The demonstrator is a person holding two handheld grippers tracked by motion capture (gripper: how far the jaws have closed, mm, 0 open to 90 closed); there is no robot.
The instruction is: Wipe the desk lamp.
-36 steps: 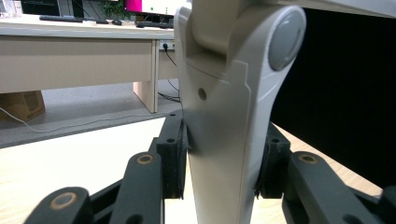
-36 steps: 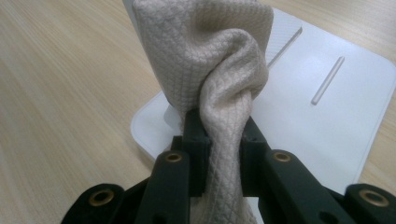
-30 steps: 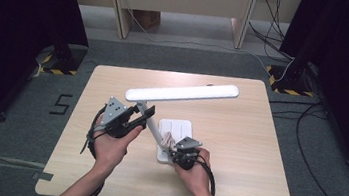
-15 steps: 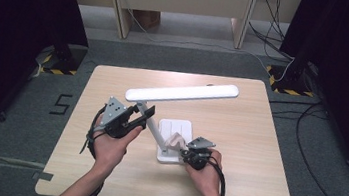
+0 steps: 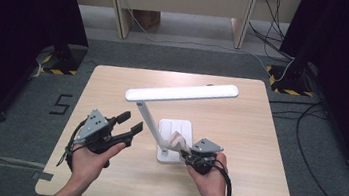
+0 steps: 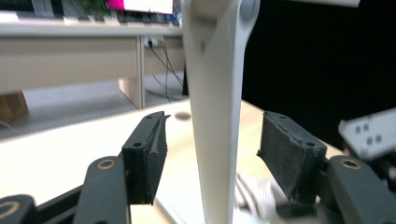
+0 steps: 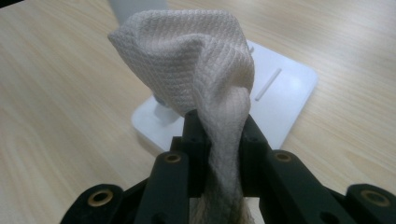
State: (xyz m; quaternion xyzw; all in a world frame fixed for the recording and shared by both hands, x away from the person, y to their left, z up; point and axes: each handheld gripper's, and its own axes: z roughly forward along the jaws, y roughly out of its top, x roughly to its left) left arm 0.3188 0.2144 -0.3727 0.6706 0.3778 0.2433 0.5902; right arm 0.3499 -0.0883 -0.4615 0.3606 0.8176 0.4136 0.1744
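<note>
High view: white desk lamp (image 5: 176,128) stands mid-table (image 5: 258,138). Left gripper (image 5: 129,125) sits just left of lamp stem; jaws have just been opening, now released, stem (image 6: 215,116) between pads (image 6: 149,158), untouched. Right gripper (image 5: 186,155) clenched on beige cloth (image 7: 196,60), bunched over lamp base (image 7: 285,93) beside stem foot.

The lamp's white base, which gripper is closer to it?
Right. The right gripper, clamping a cloth, hangs over the base; the left gripper stands off beside it.
</note>
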